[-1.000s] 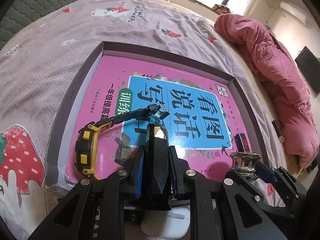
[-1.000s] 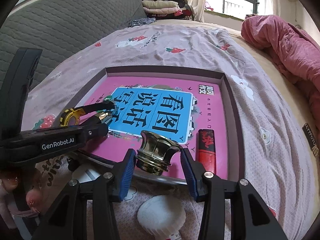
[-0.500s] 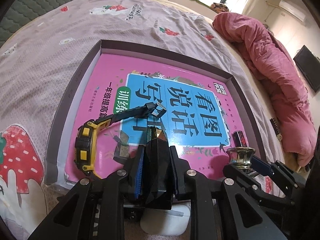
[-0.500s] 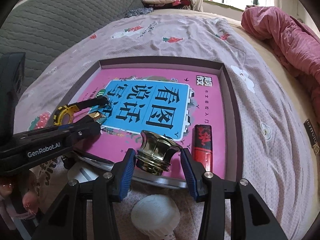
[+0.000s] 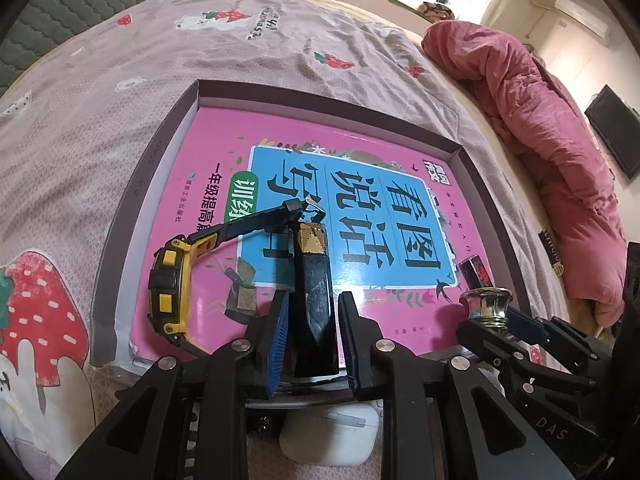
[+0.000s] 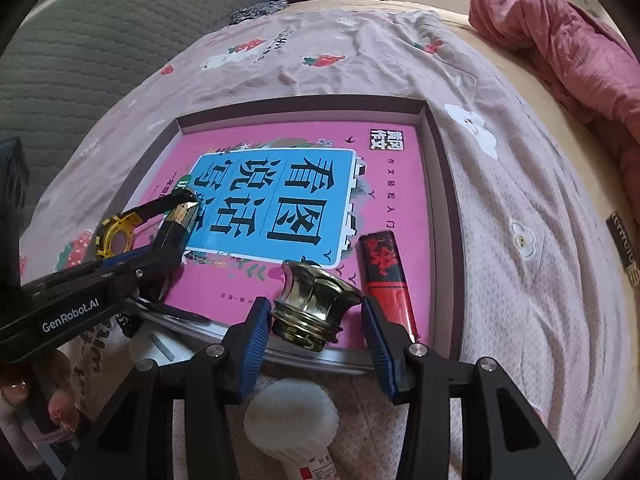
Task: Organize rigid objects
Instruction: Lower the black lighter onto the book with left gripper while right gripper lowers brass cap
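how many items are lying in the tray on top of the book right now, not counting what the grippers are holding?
2. The yellow watch lies at the book's left edge; the red lighter lies along its right edge. The hand-held grippers may hide more near the front rim.

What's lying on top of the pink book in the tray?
On the pink book: a yellow watch, a red lighter and a black faceted bar. The claws hide its near edge.

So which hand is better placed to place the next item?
Right: the right gripper grips the gold cap at the tray rim; the left gripper stands open around the black bar.
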`<state>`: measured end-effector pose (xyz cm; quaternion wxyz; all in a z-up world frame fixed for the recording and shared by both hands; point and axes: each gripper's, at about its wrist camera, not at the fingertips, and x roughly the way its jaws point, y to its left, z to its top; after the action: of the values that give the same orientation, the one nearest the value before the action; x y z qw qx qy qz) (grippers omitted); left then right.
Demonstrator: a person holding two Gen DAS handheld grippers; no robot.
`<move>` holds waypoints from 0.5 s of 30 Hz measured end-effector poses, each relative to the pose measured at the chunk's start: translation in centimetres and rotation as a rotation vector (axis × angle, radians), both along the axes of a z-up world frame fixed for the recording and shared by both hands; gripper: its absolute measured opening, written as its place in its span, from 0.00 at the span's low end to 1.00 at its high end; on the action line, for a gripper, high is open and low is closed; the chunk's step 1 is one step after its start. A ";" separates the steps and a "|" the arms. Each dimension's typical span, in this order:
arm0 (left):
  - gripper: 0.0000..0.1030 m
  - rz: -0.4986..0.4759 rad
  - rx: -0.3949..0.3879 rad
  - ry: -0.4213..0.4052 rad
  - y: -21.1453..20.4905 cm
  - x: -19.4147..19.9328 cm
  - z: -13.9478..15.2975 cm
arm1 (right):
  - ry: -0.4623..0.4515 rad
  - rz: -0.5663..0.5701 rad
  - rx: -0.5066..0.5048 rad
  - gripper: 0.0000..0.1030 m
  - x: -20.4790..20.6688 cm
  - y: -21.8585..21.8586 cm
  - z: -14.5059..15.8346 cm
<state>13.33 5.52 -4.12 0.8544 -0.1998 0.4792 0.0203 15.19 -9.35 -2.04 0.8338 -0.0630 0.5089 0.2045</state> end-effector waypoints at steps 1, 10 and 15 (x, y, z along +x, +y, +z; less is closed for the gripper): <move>0.25 0.000 0.001 -0.001 0.0 0.0 0.1 | -0.003 0.000 -0.002 0.46 0.0 0.0 0.1; 0.32 -0.003 -0.030 -0.002 0.0 -0.7 0.3 | -0.021 -0.008 -0.013 0.46 -0.4 0.0 0.2; 0.32 0.009 -0.047 -0.007 0.3 -0.9 0.4 | -0.028 -0.012 -0.010 0.46 -0.5 -0.2 0.4</move>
<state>12.39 5.85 -3.73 0.8511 -0.2222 0.4755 0.0120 14.70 -9.52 -1.69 0.8417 -0.0671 0.4986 0.1961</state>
